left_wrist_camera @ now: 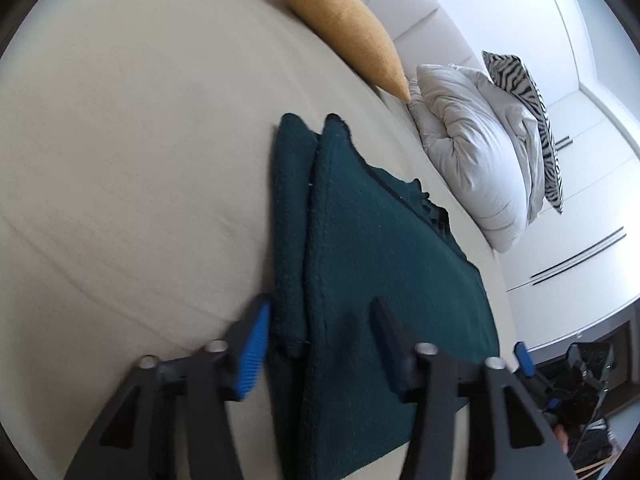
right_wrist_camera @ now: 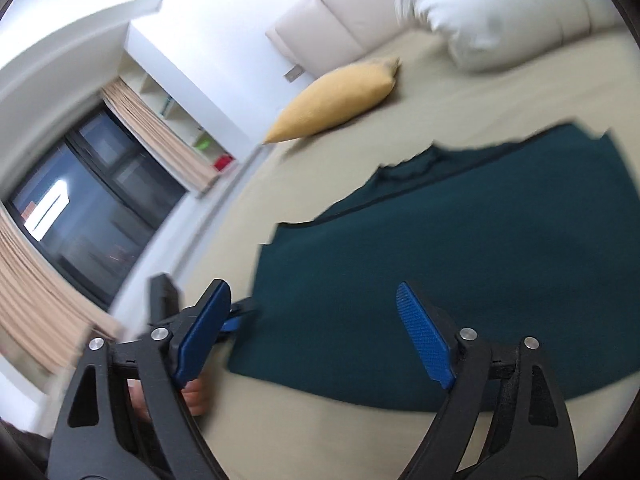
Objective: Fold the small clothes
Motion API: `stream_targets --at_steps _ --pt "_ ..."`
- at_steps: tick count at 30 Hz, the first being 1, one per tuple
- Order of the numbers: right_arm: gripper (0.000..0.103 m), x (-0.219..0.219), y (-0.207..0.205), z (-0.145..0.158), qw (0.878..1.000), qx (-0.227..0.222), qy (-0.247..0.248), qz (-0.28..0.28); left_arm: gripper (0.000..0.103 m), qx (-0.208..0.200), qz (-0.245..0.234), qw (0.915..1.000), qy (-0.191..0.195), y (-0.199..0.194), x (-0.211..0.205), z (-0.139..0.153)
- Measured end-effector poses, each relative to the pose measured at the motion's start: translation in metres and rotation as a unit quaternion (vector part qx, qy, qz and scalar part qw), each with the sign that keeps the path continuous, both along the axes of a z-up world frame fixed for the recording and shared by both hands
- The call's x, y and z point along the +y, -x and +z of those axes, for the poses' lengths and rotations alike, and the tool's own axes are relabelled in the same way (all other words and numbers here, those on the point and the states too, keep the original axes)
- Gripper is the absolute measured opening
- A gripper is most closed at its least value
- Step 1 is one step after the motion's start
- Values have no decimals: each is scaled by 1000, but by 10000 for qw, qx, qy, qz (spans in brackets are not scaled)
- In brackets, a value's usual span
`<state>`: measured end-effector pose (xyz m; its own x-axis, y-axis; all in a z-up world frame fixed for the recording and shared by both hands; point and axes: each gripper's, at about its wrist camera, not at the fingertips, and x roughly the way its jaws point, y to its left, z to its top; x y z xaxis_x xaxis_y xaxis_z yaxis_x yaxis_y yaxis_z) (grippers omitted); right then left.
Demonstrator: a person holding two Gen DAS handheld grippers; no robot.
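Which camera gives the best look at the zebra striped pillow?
The left wrist view. The zebra striped pillow shows there in full, standing behind the white pillow by the headboard. The right wrist view does not show it, only a blurred white pillow.

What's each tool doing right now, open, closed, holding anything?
Left tool: open, astride the dark green garment, not gripping it.
Right tool: open, empty, above the garment.

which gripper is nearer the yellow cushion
Hard to call. The left gripper and right gripper both sit at the green garment's near edge, the yellow cushion beyond it.
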<state>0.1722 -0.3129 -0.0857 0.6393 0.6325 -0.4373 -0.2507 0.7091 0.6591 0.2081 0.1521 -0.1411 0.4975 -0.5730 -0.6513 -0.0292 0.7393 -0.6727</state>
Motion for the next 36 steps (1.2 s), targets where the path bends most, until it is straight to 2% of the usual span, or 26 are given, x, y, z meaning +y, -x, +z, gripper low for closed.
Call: stream_targets --at_steps 3,10,12,15,17,19,22,23,27,31,34,36 --pt "83 6 -12 -9 9991 227 -318 160 23 151 47 9991 384 -4 10 -10" --pt "81 28 -52 -40 9957 755 -419 339 18 106 129 9977 652 -3 14 -7" --pt "80 33 -64 -50 9937 972 -406 372 17 21 118 9986 508 -1 11 -3" --pt "79 39 -81 -70 9906 1297 -294 329 16 -117 39 9999 79 -1 2 6" --pt "65 43 -90 -88 9862 1621 -174 285 16 -200 -45 9996 -196 -1 -4 12" --pt "63 41 -92 -94 9872 1568 -203 222 16 -322 -179 9978 -551 -1 -13 20" --pt "62 38 -94 -97 9860 1601 -368 280 16 -635 -477 9887 -1270 0 -35 42" --pt "62 36 -95 -98 9850 1631 -478 291 15 -743 -604 9860 -1364 1 -45 50" --pt "62 19 -97 -98 9788 1736 -1053 270 15 -971 -917 9795 -1510 -3 -77 79" --pt "64 -19 -95 -90 9758 1586 -1501 110 15 -1198 -1359 9716 -1521 -11 -137 104" --pt "64 -56 -95 -94 9695 1612 -1846 -40 14 -1318 -1673 9670 -1397 -19 -200 108" --pt "64 -81 -97 -100 9646 1665 -2038 -139 14 -1315 -1896 9640 -1319 -21 -243 97"
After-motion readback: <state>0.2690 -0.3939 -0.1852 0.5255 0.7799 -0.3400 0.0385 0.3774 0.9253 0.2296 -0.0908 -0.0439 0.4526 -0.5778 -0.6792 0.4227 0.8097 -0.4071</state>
